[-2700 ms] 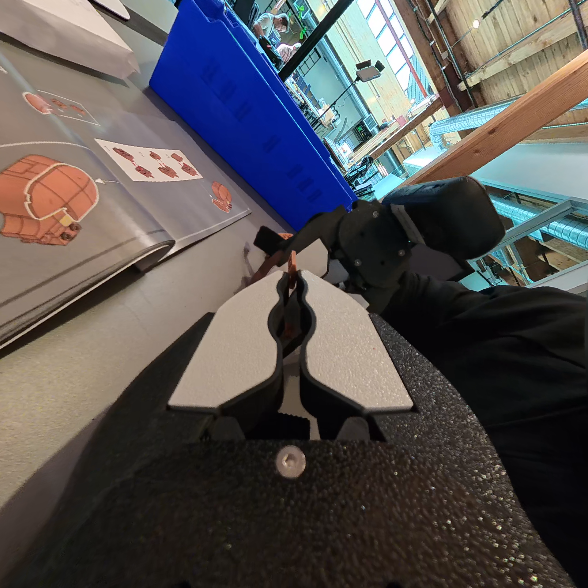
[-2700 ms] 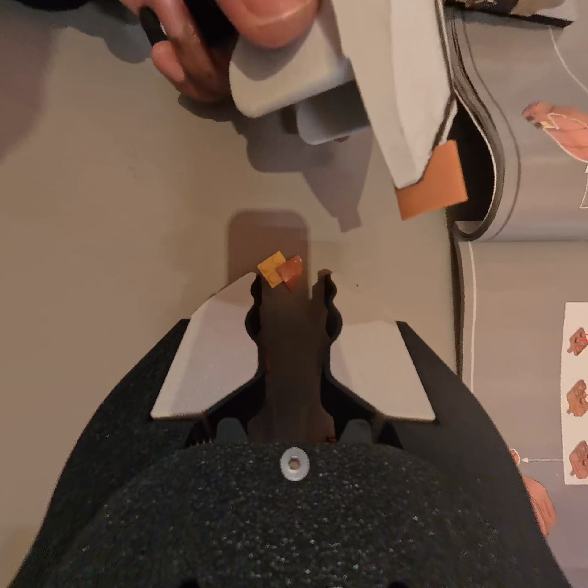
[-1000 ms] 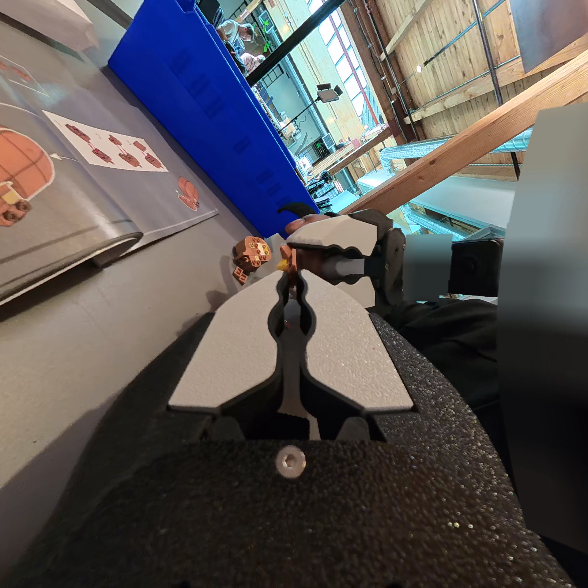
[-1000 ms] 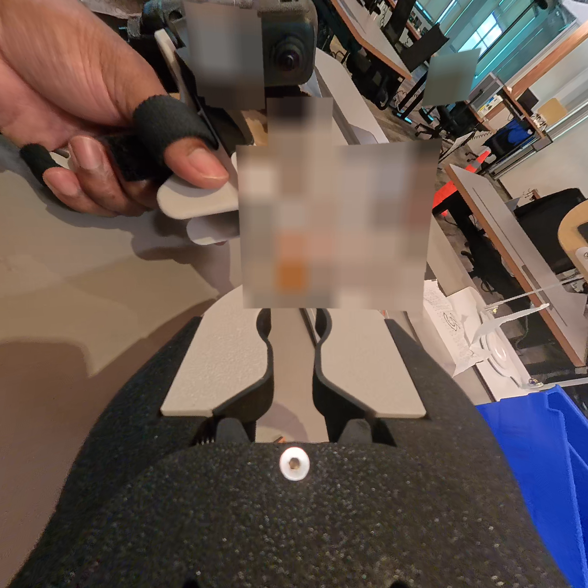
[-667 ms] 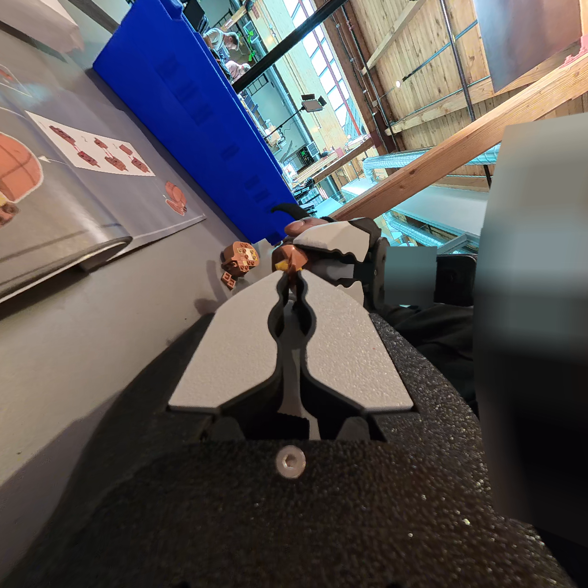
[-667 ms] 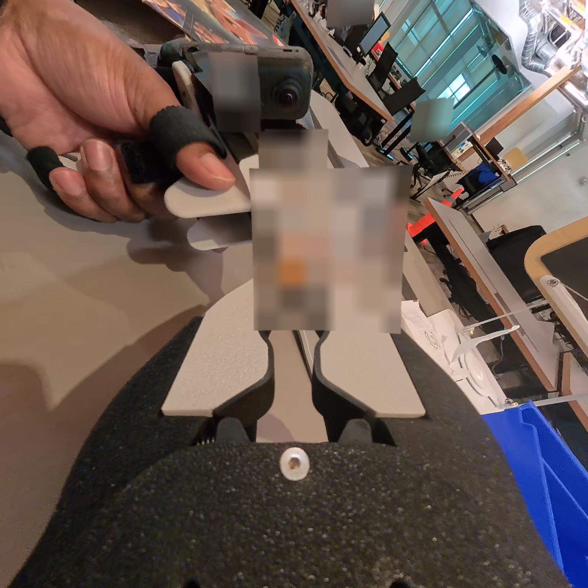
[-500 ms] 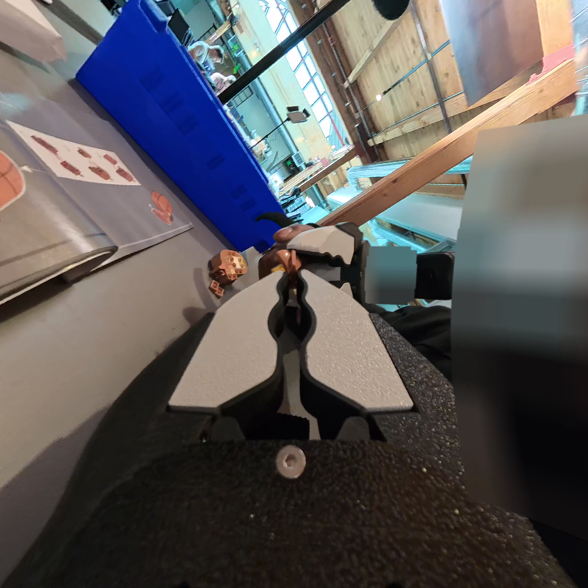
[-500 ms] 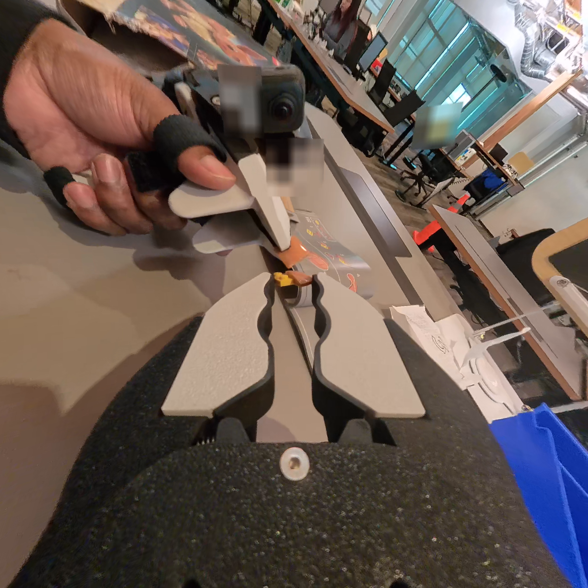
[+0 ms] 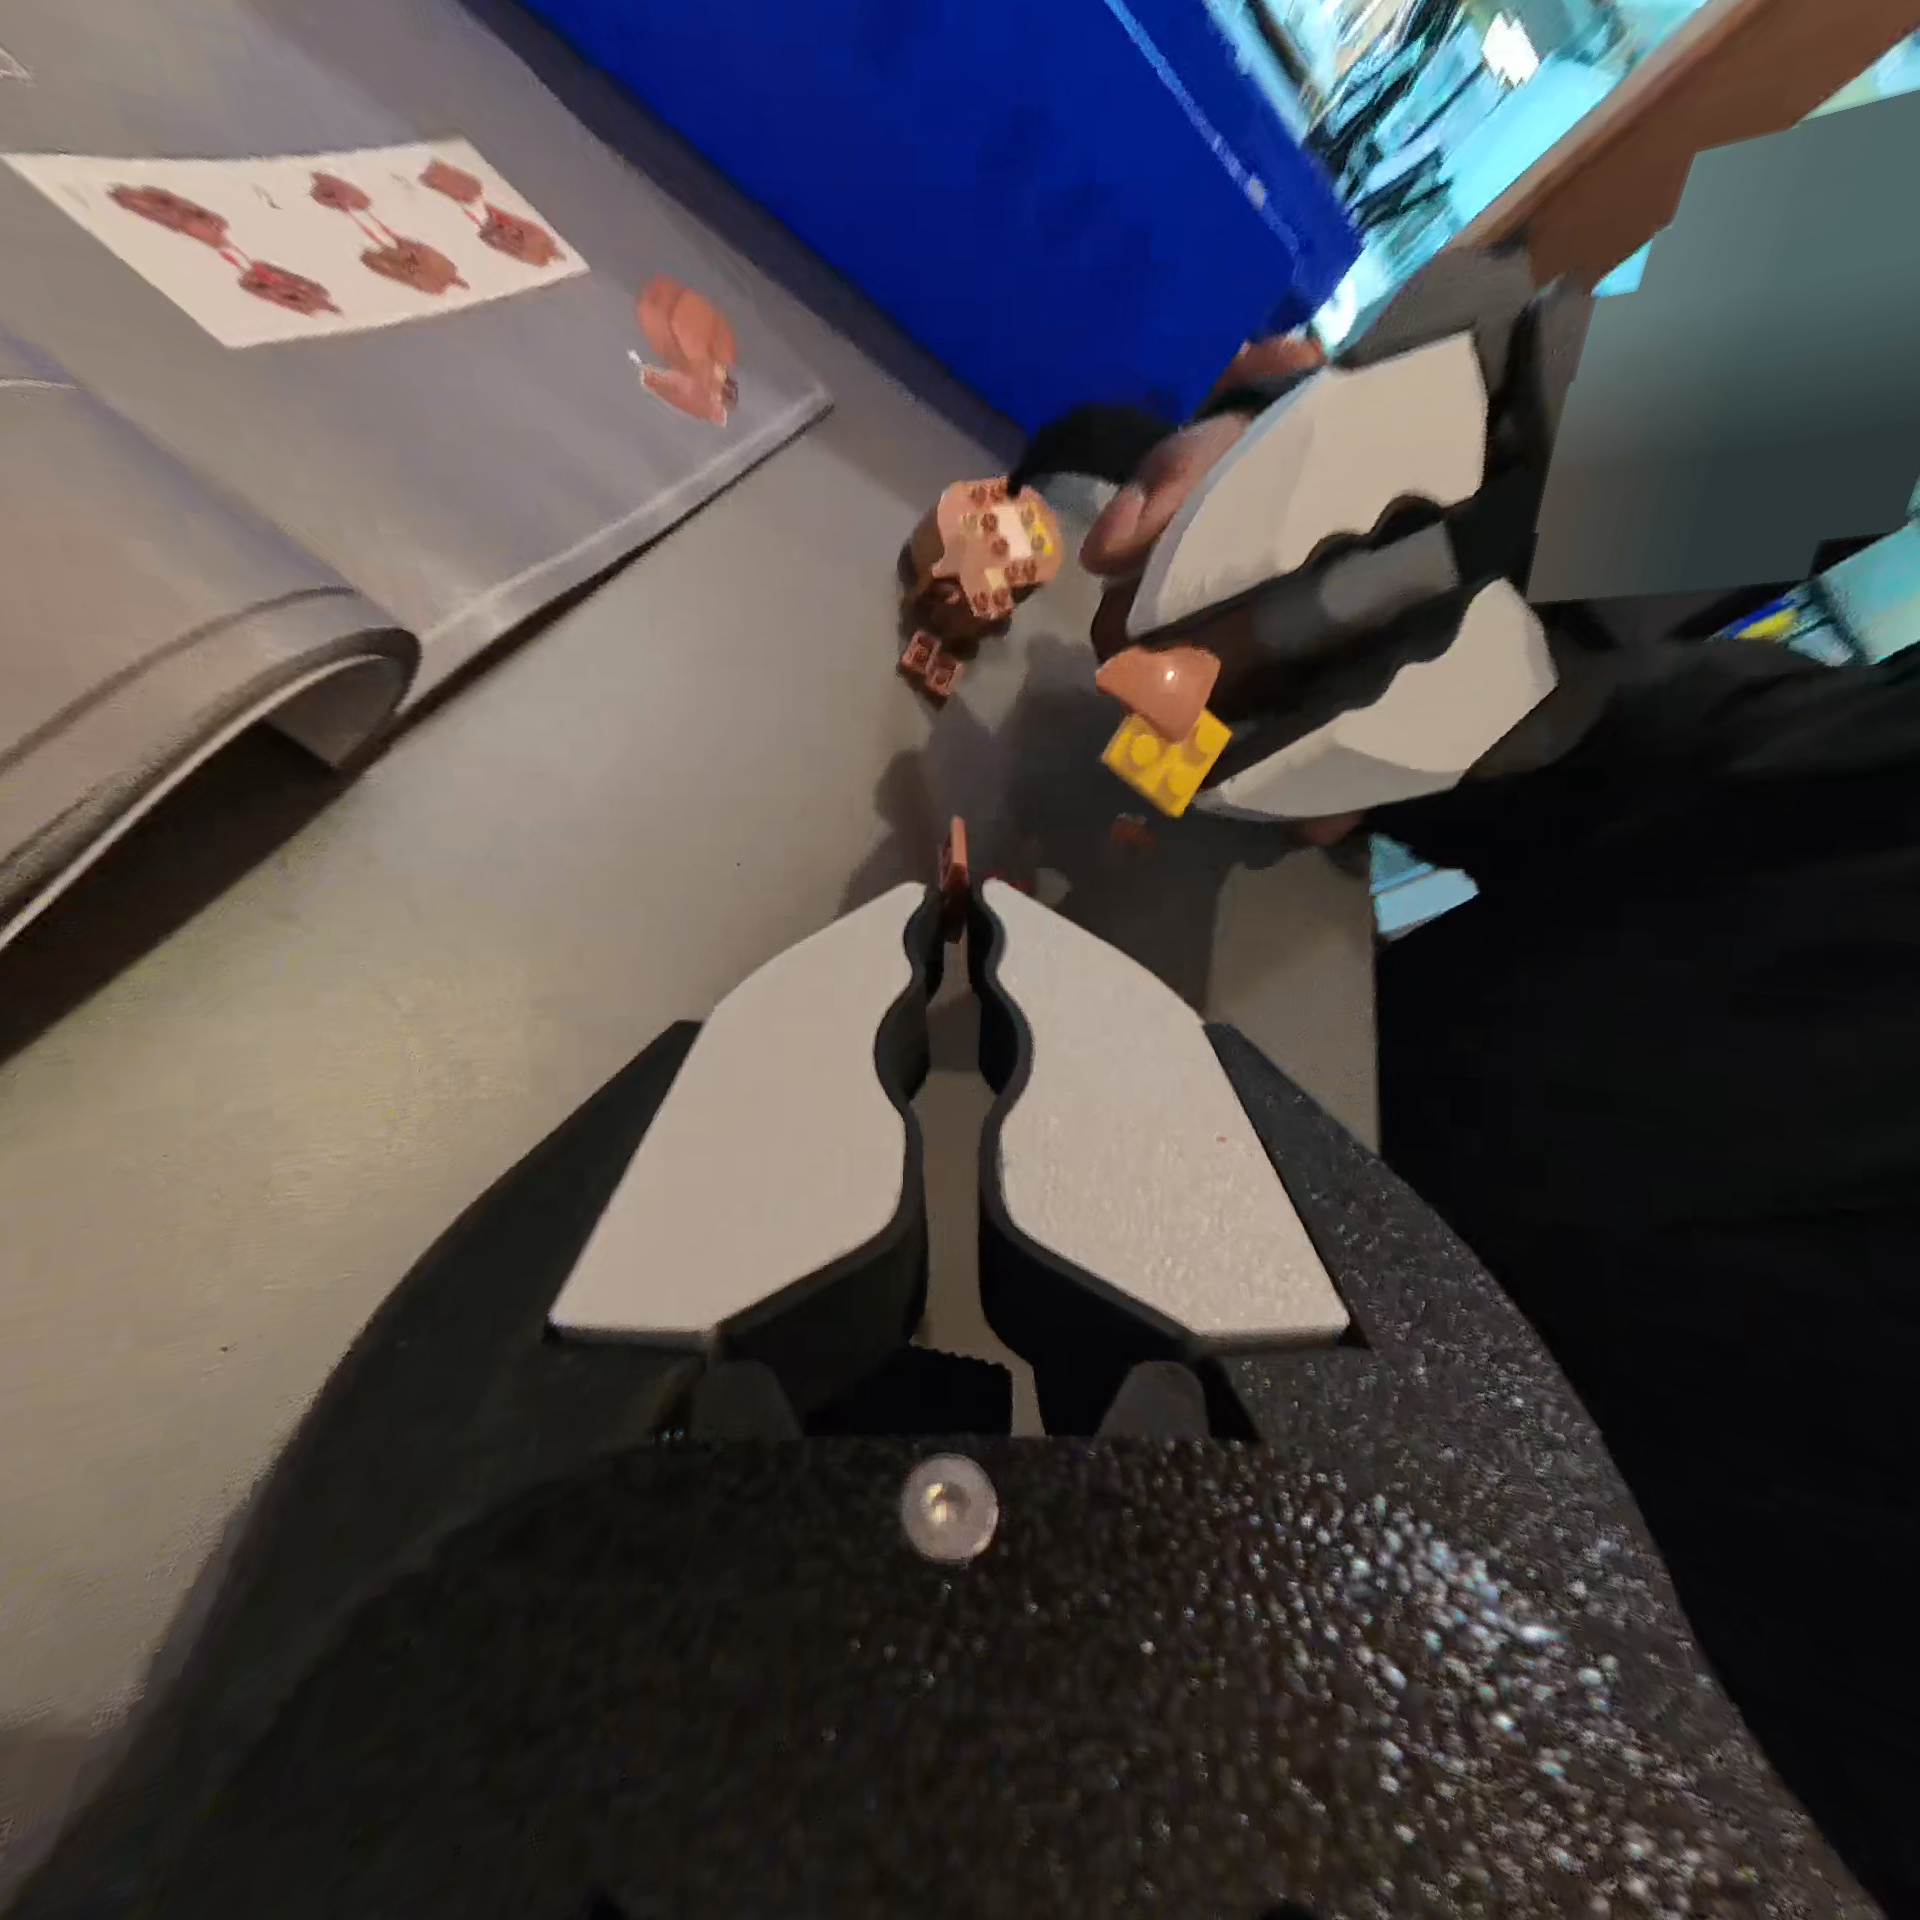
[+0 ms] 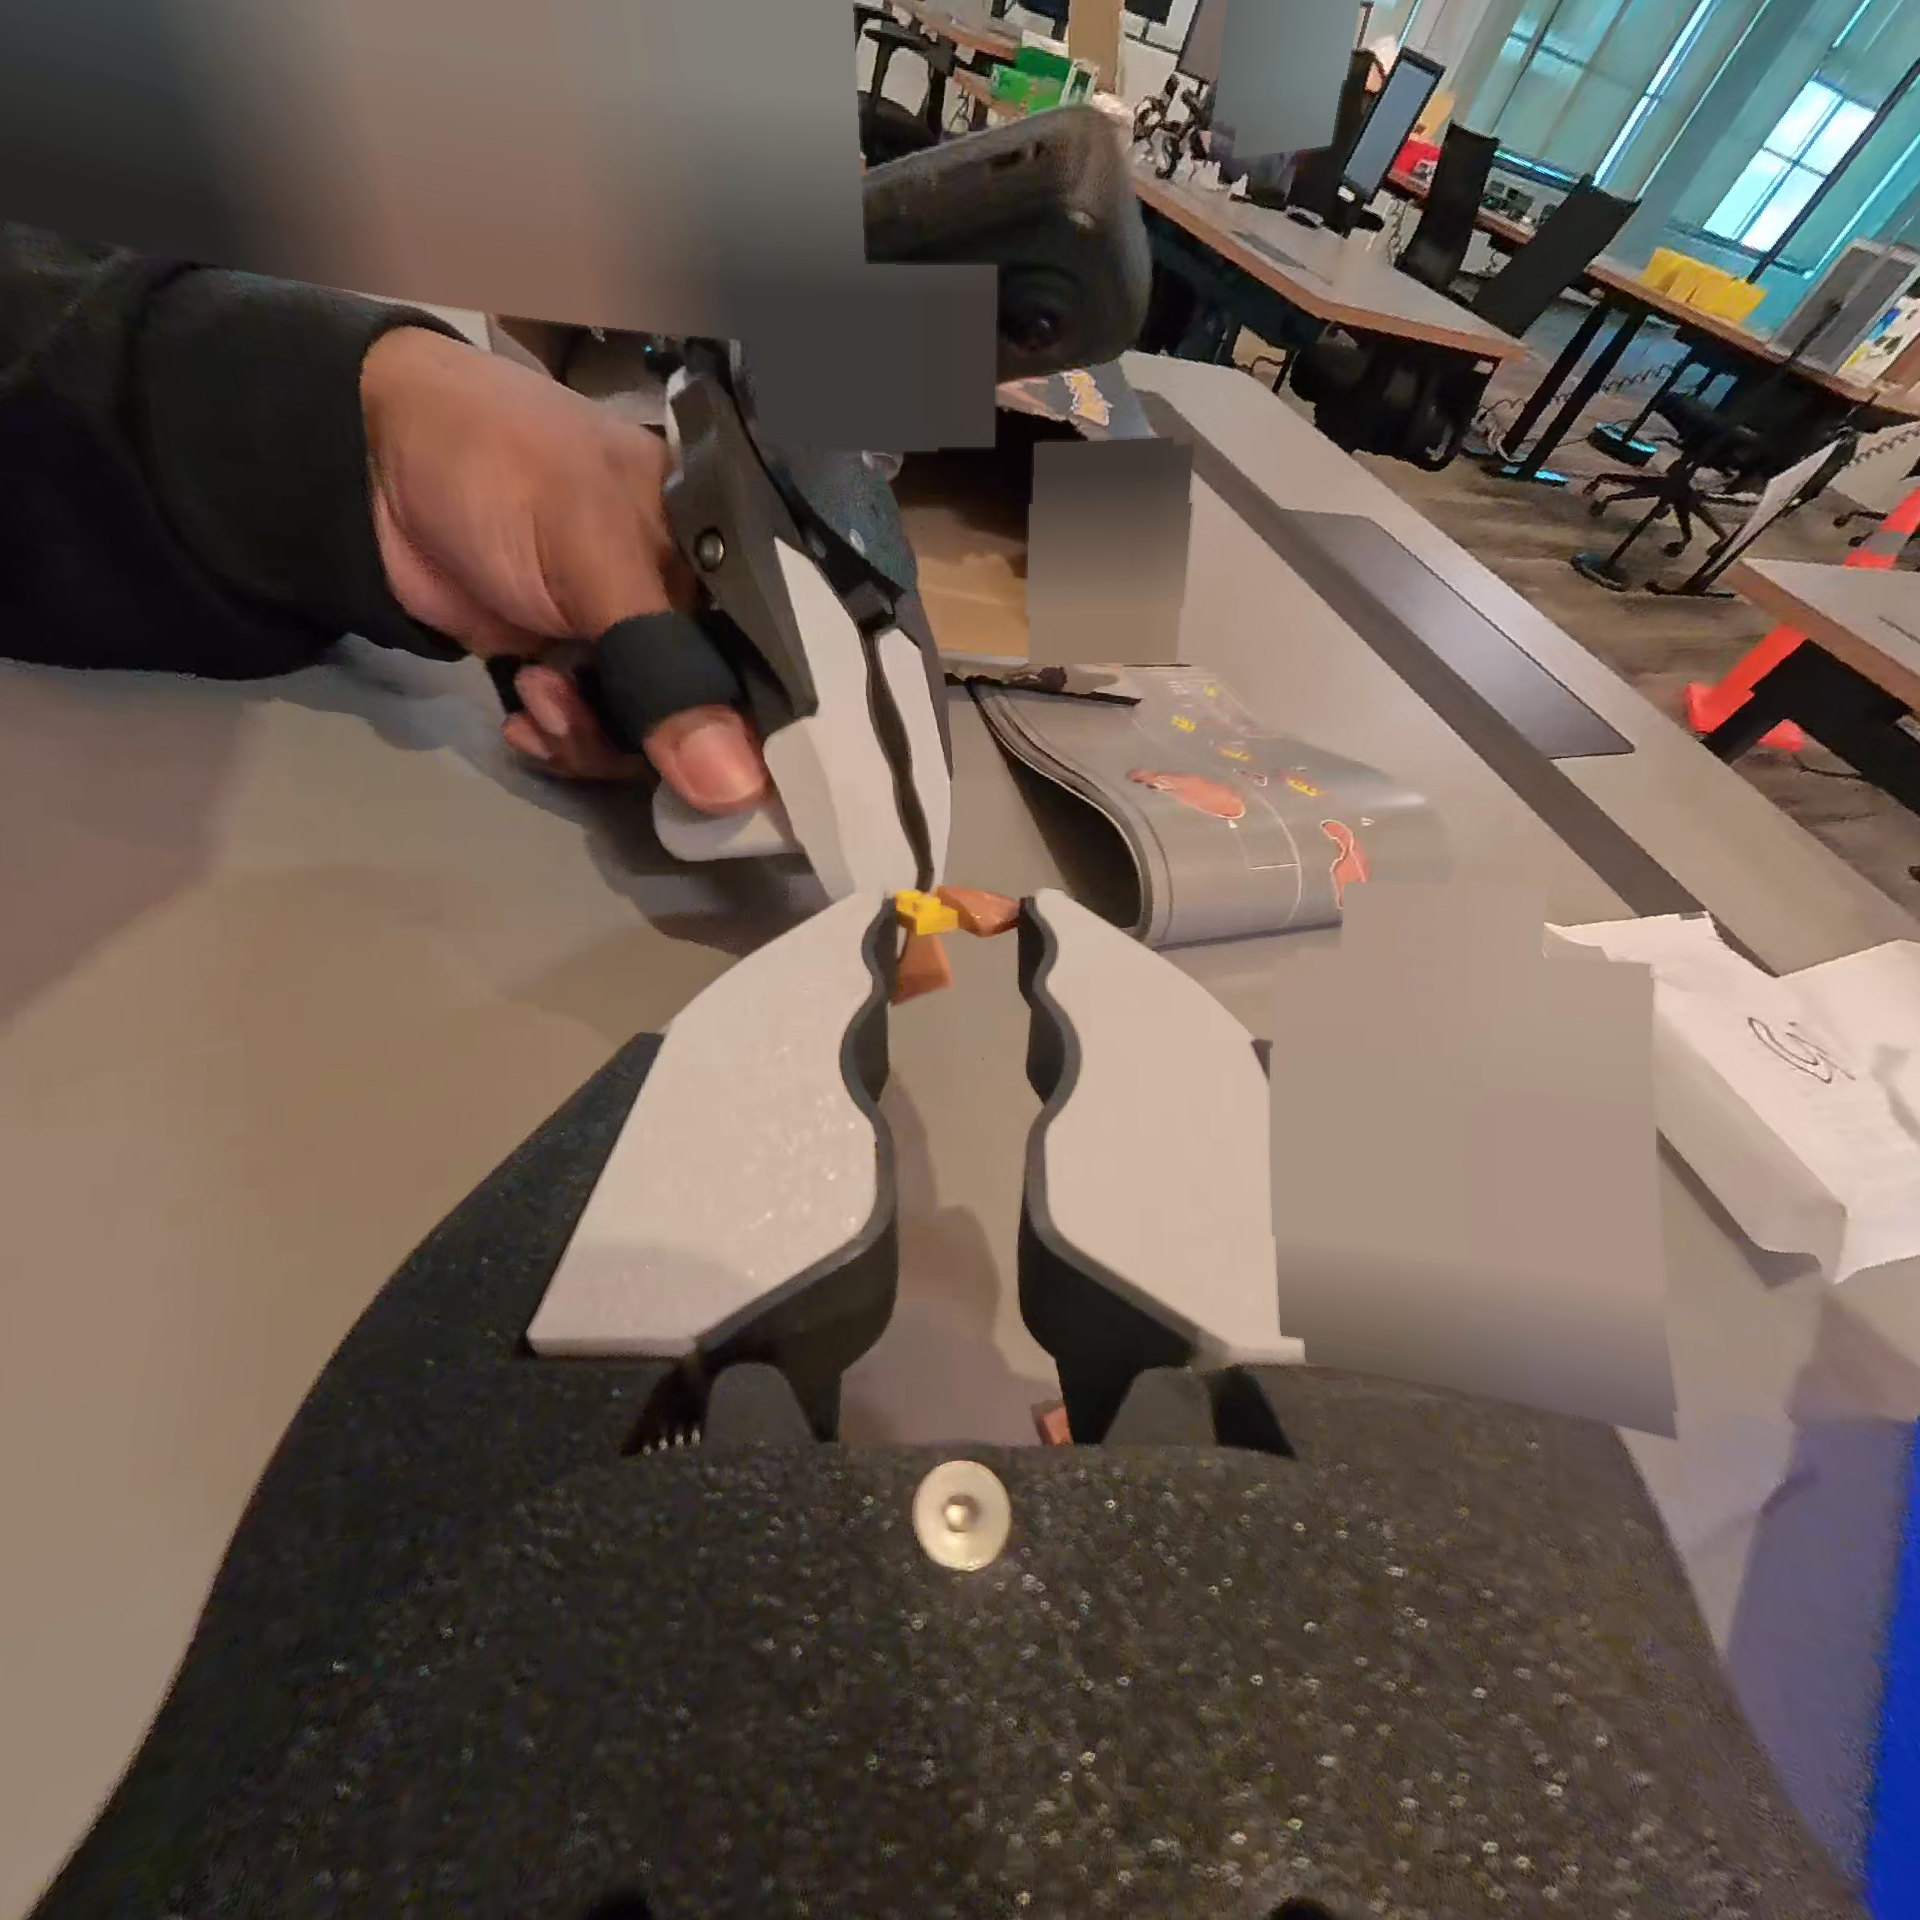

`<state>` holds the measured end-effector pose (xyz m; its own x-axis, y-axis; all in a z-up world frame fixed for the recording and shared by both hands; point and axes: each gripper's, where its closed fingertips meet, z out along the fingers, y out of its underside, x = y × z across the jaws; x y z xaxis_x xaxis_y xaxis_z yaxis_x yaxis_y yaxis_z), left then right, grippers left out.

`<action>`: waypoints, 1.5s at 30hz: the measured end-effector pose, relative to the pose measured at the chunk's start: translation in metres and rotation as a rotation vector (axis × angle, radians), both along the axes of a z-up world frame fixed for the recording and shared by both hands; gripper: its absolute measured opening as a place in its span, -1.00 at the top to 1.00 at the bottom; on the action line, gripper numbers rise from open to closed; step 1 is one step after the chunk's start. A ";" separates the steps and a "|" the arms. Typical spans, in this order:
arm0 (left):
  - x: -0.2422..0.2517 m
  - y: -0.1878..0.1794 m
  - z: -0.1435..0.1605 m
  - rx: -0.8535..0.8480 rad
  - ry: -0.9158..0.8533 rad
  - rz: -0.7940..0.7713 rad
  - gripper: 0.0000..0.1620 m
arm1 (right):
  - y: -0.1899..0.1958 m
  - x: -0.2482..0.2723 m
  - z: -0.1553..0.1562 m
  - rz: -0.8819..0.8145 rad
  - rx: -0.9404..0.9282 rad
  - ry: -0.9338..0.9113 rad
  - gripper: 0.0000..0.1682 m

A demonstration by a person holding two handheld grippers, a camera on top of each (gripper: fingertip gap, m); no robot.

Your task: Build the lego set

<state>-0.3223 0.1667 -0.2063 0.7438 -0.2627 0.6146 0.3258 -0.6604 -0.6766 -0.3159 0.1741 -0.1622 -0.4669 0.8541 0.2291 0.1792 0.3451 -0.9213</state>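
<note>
I am joining small bricks held in mid-air above a grey table [image 9: 312, 1091]. My judgement: this goes best if I line the thin plate up square with the yellow brick's studs, press straight, and keep both grips firm so nothing twists out.

At the left of the left wrist view, an open booklet [image 9: 343, 416] lies on the table. At centre, my left claw [image 9: 954, 902] is nearly closed, its tips pinching a thin brown plate [image 9: 954, 868] on edge. Just above it, a part-built brown model [image 9: 982, 556] sits on the table, with a small loose piece [image 9: 930, 662] beside it. To the upper right, my right claw [image 9: 1195, 717] grips a yellow brick [image 9: 1164, 753] with a brown slope [image 9: 1155, 681] on it. Plate and brick are near but apart. A blue bin [image 9: 935, 187] fills the top.

In the right wrist view, my left hand [image 10: 520, 530] is at the upper left. At centre, the right claw's gap is moderate, with the yellow brick and brown parts between its tips. I cannot tell whether both tips touch them.
</note>
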 end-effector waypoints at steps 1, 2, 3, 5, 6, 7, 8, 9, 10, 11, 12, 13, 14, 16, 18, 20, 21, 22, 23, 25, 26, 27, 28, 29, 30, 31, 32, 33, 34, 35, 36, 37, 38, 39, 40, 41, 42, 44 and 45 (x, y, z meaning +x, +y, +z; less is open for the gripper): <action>0.002 -0.001 -0.004 -0.014 0.035 -0.016 0.96 | -0.001 0.001 -0.001 0.009 -0.008 -0.004 0.74; 0.004 -0.002 -0.007 -0.028 0.052 -0.029 0.96 | -0.003 0.002 -0.002 0.017 -0.018 -0.009 0.74; 0.006 -0.003 -0.009 -0.040 0.049 -0.041 0.96 | -0.004 0.002 -0.002 0.024 -0.031 -0.014 0.74; 0.013 -0.004 -0.007 -0.038 -0.008 -0.071 0.96 | -0.004 0.002 -0.004 0.033 -0.038 -0.023 0.74; 0.014 -0.002 -0.003 -0.019 -0.055 -0.062 0.96 | -0.003 0.002 -0.004 0.033 -0.033 -0.016 0.74; 0.014 -0.001 0.003 0.002 -0.108 -0.056 0.96 | -0.002 0.002 -0.003 0.036 -0.026 -0.002 0.74; 0.013 -0.001 0.010 0.023 -0.170 -0.050 0.96 | -0.002 0.003 -0.001 0.040 -0.020 0.015 0.74; 0.012 0.000 0.019 0.061 -0.251 -0.042 0.96 | -0.001 0.003 0.003 0.041 -0.014 0.040 0.74; 0.009 0.001 0.030 0.098 -0.342 -0.030 0.96 | 0.001 0.004 0.007 0.038 -0.007 0.071 0.74; 0.004 0.002 0.040 0.138 -0.425 -0.016 0.96 | 0.004 0.004 0.011 0.032 0.003 0.107 0.74; 0.000 0.002 0.052 0.193 -0.499 -0.008 0.96 | 0.006 0.005 0.016 0.032 0.013 0.144 0.74; -0.004 0.002 0.062 0.242 -0.559 -0.001 0.96 | 0.007 0.006 0.020 0.033 0.023 0.180 0.74; -0.006 0.001 0.069 0.273 -0.596 -0.002 0.96 | 0.008 0.007 0.024 0.037 0.036 0.213 0.74; -0.004 0.000 0.077 0.315 -0.631 -0.017 0.96 | 0.008 0.009 0.028 0.042 0.063 0.257 0.74; 0.000 0.000 0.078 0.322 -0.634 -0.025 0.96 | 0.006 0.009 0.026 0.049 0.087 0.259 0.74; 0.000 0.002 0.072 0.300 -0.611 -0.010 0.96 | 0.004 0.007 0.018 0.048 0.099 0.209 0.74; -0.002 0.003 0.068 0.282 -0.590 0.006 0.96 | 0.004 0.006 0.011 0.047 0.093 0.153 0.74; -0.004 0.004 0.063 0.262 -0.558 0.025 0.96 | 0.002 0.005 0.003 0.045 0.076 0.076 0.74; -0.007 0.005 0.058 0.244 -0.520 0.043 0.96 | -0.001 0.005 -0.007 0.056 0.052 -0.015 0.74; -0.011 0.005 0.051 0.214 -0.473 0.064 0.96 | -0.008 0.008 -0.024 0.075 0.018 -0.166 0.74; -0.010 0.005 0.047 0.187 -0.458 0.062 0.96 | -0.008 0.008 -0.027 0.061 0.019 -0.183 0.74; -0.009 0.004 0.043 0.165 -0.448 0.056 0.96 | -0.007 0.007 -0.026 0.051 0.027 -0.166 0.74; -0.007 0.004 0.042 0.159 -0.447 0.051 0.96 | -0.006 0.006 -0.023 0.047 0.033 -0.135 0.74; -0.006 0.004 0.044 0.165 -0.462 0.047 0.96 | -0.004 0.005 -0.018 0.044 0.032 -0.102 0.74; -0.005 0.004 0.048 0.181 -0.495 0.040 0.96 | -0.003 0.005 -0.012 0.042 0.021 -0.068 0.74; -0.004 0.004 0.052 0.198 -0.537 0.033 0.96 | -0.002 0.005 -0.007 0.042 0.004 -0.032 0.74; -0.004 0.004 0.056 0.211 -0.572 0.026 0.96 | -0.001 0.005 -0.001 0.040 -0.008 0.005 0.74; -0.004 0.003 0.058 0.217 -0.593 0.021 0.96 | 0.000 0.005 0.004 0.040 -0.007 0.045 0.74; -0.003 0.003 0.060 0.223 -0.607 0.013 0.96 | 0.001 0.006 0.009 0.040 0.004 0.085 0.74; -0.001 0.002 0.062 0.230 -0.625 0.000 0.96 | 0.001 0.007 0.014 0.042 0.021 0.128 0.74; 0.002 0.001 0.064 0.237 -0.646 -0.018 0.96 | 0.000 0.008 0.019 0.048 0.038 0.166 0.74; 0.004 0.000 0.067 0.246 -0.665 -0.033 0.96 | -0.001 0.010 0.023 0.053 0.054 0.198 0.74; 0.007 0.000 0.069 0.252 -0.679 -0.048 0.96 | -0.002 0.011 0.026 0.055 0.069 0.227 0.74; 0.009 -0.001 0.071 0.261 -0.693 -0.063 0.96 | -0.003 0.012 0.028 0.058 0.085 0.252 0.74; 0.011 -0.002 0.074 0.272 -0.708 -0.075 0.96 | -0.004 0.013 0.031 0.060 0.101 0.275 0.74; 0.012 -0.003 0.076 0.278 -0.723 -0.088 0.96 | -0.005 0.014 0.033 0.060 0.116 0.294 0.74; 0.014 -0.004 0.078 0.284 -0.735 -0.101 0.96 | -0.005 0.015 0.034 0.060 0.133 0.309 0.74; 0.017 -0.005 0.080 0.291 -0.746 -0.123 0.96 | -0.007 0.016 0.037 0.061 0.156 0.340 0.74; 0.018 -0.006 0.082 0.297 -0.751 -0.131 0.96 | -0.008 0.017 0.039 0.066 0.161 0.352 0.74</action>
<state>-0.3045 0.1608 -0.1244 0.1138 -0.5497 0.8276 0.6943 -0.5518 -0.4620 -0.2990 0.1657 -0.1237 -0.3886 0.7648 0.5139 -0.1658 0.4906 -0.8555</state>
